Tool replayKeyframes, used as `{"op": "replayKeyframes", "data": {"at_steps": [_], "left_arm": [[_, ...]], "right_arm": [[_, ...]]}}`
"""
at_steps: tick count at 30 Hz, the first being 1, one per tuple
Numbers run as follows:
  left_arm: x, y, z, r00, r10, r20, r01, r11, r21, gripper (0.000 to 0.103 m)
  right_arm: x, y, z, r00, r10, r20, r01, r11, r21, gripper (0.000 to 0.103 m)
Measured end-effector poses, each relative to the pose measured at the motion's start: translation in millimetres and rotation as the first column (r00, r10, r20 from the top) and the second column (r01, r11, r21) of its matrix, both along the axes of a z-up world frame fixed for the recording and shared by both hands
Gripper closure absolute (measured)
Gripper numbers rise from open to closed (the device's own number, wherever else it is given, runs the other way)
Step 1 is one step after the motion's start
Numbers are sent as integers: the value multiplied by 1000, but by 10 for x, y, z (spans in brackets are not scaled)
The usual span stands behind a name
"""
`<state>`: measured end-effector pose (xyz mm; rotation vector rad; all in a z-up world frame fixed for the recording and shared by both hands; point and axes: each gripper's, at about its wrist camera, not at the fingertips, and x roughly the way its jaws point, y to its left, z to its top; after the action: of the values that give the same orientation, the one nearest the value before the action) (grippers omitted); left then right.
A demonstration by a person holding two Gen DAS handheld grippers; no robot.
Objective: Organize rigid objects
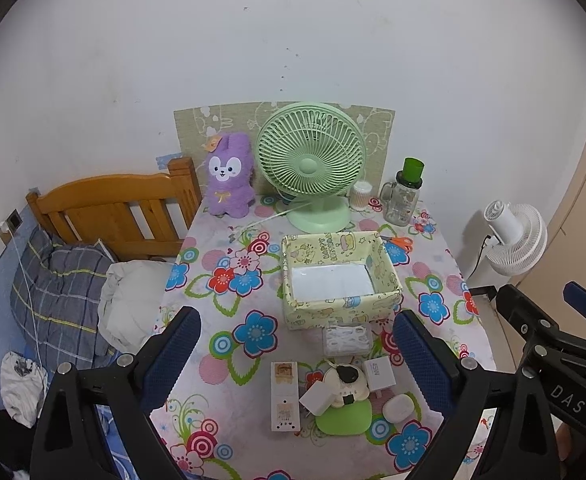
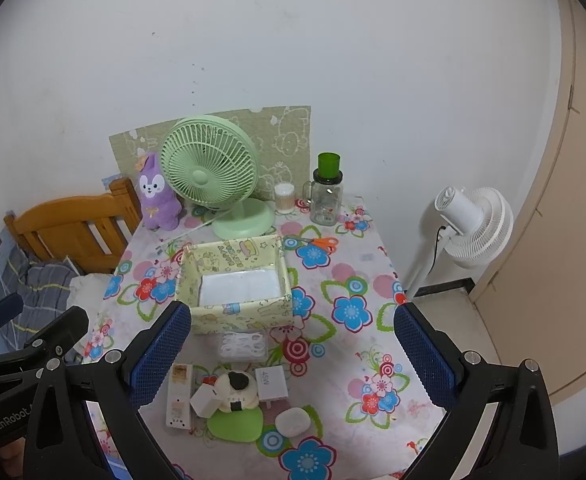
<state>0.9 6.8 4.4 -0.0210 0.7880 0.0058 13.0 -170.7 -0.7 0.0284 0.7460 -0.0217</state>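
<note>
A yellow patterned box (image 1: 341, 312) (image 2: 245, 314) stands open in the middle of the floral table (image 1: 229, 392); only its white bottom shows inside. In front of it lie a clear box of floss picks (image 1: 347, 340) (image 2: 243, 346), a white power strip (image 1: 285, 396) (image 2: 179, 396), a white charger cube (image 1: 318, 398) (image 2: 206, 400), a white 45W charger (image 1: 380, 374) (image 2: 272, 384), a rice-ball figure (image 1: 347, 388) (image 2: 237, 390) on a green pad, and a white earbud case (image 1: 398, 408) (image 2: 293, 420). My left gripper (image 1: 297, 344) (image 2: 33, 316) and right gripper (image 2: 293, 354) (image 1: 545, 304) hover above the near edge, both open and holding nothing.
At the back stand a green desk fan (image 1: 311, 164), a purple plush rabbit (image 1: 229, 176), a cotton swab tub (image 1: 362, 196) and a glass jar with a green lid (image 1: 405, 196). Orange scissors (image 1: 399, 242) lie right of the box. A bed headboard (image 1: 113, 208) is left, a white floor fan (image 2: 473, 224) right.
</note>
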Motion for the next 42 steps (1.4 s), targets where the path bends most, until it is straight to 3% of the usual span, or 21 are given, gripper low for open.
{"op": "replayKeyframes", "data": {"at_steps": [42], "left_arm": [[-1,-44,-7,1000,-5,14,5,1000,10,5]], "right_arm": [[5,-5,-6,1000,-8,6,8,1000,1,0]]}}
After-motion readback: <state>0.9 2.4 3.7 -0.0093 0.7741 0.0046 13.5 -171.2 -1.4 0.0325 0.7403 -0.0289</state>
